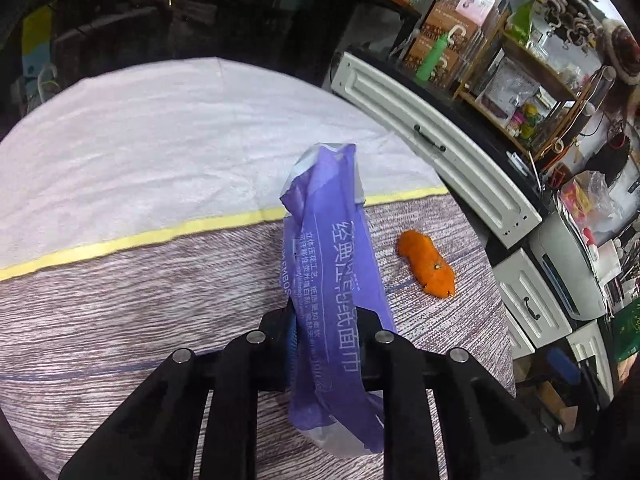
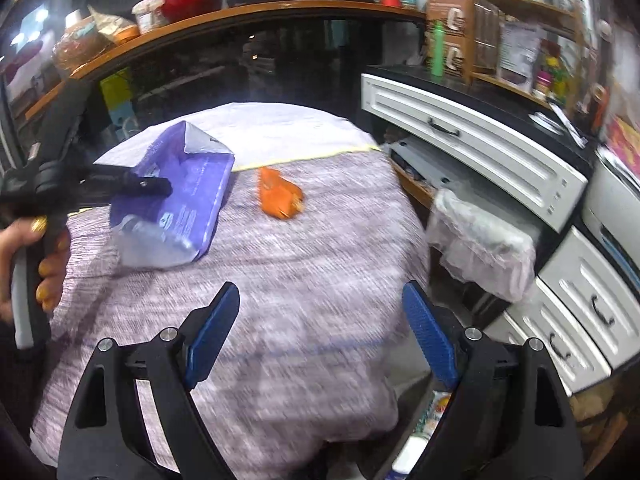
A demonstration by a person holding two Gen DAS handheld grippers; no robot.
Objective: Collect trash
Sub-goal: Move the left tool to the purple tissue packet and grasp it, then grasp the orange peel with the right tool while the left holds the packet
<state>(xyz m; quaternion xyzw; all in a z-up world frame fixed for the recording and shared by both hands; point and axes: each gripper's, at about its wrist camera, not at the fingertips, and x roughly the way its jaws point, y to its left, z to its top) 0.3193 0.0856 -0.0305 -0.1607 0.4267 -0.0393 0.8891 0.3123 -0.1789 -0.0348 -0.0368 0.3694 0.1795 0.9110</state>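
Left gripper (image 1: 326, 320) clamps crumpled purple plastic tissue wrapper (image 1: 332, 264), raised off woven grey cloth. Right gripper (image 2: 320, 328) empty, blue pads wide apart. Orange peel piece (image 2: 278, 196) lies farther out, right of wrapper.

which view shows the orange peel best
The left wrist view: the orange peel lies sharp and unblocked on the tablecloth, right of the purple wrapper. The right wrist view shows it too, but smaller and motion-blurred.
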